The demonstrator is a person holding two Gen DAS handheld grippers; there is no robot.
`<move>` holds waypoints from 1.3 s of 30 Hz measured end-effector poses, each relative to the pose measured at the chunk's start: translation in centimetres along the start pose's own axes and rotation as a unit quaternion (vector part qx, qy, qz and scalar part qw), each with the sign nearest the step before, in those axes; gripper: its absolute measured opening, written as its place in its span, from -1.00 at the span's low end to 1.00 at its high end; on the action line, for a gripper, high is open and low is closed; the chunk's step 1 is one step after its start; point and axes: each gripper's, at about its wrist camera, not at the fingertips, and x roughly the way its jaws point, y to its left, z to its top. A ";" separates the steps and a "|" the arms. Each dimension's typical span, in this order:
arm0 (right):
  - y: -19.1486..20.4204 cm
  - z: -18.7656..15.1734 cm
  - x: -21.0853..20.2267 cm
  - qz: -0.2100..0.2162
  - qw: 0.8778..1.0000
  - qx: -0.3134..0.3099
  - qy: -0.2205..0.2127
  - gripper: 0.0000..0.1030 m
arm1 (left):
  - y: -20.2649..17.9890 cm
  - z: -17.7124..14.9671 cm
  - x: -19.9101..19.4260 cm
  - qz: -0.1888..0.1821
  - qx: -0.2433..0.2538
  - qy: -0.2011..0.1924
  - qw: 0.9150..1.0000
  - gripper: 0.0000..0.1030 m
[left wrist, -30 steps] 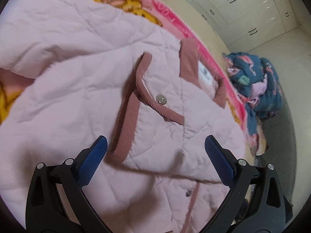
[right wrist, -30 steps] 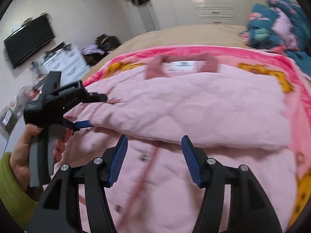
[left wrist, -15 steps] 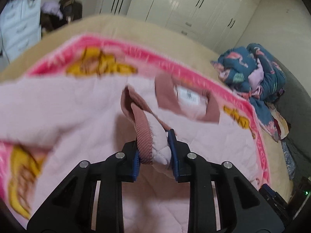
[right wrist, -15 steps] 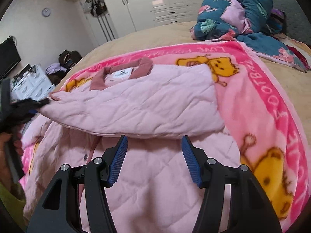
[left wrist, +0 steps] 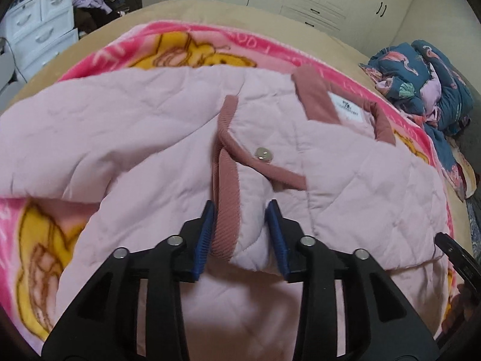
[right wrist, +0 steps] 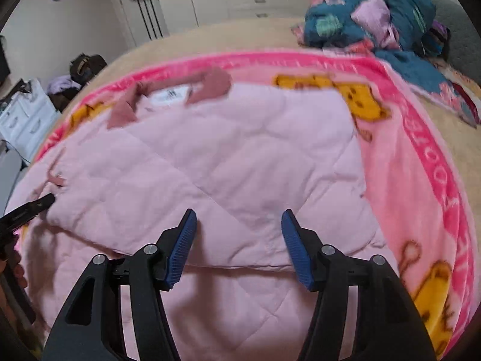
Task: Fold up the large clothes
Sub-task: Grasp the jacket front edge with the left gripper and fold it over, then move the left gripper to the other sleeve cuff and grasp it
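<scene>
your left hand-held gripper point(left wrist: 240, 231) has just been opening; the cuff point(left wrist: 227, 210) of the pink quilted jacket point(left wrist: 360, 186) sits between its blue pads, which look slightly apart from it. the jacket lies spread on the pink cartoon blanket point(right wrist: 421, 156) over the bed point(right wrist: 240, 33), collar toward the far edge. your right hand-held gripper point(right wrist: 239, 240) hovers half open over the folded sleeve, holding nothing.
</scene>
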 end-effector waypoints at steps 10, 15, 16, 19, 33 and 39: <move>0.3 -0.7 -2.1 0.044 0.998 0.029 -0.017 0.24 | 1.2 -0.3 -4.4 -0.006 -0.009 -0.026 1.000 0.38; 2.5 -1.0 -5.5 0.063 0.997 0.014 -0.048 0.69 | 3.0 -0.2 -6.4 0.013 -0.030 -0.039 0.999 0.82; 2.9 -1.0 -5.8 0.065 0.997 0.012 -0.050 0.70 | 3.4 -0.3 -6.8 0.017 -0.035 -0.043 0.998 0.82; 4.3 -0.8 -7.3 0.074 0.995 0.000 -0.062 0.76 | 5.0 -0.2 -7.6 0.020 -0.053 -0.048 0.997 0.82; 13.8 0.9 -9.1 0.118 0.987 -0.051 -0.094 0.90 | 12.9 0.5 -9.5 0.062 -0.094 -0.065 0.991 0.82; 19.6 1.1 -8.1 0.144 0.982 -0.094 -0.083 0.90 | 16.5 -0.1 -9.6 0.072 -0.130 -0.068 0.987 0.82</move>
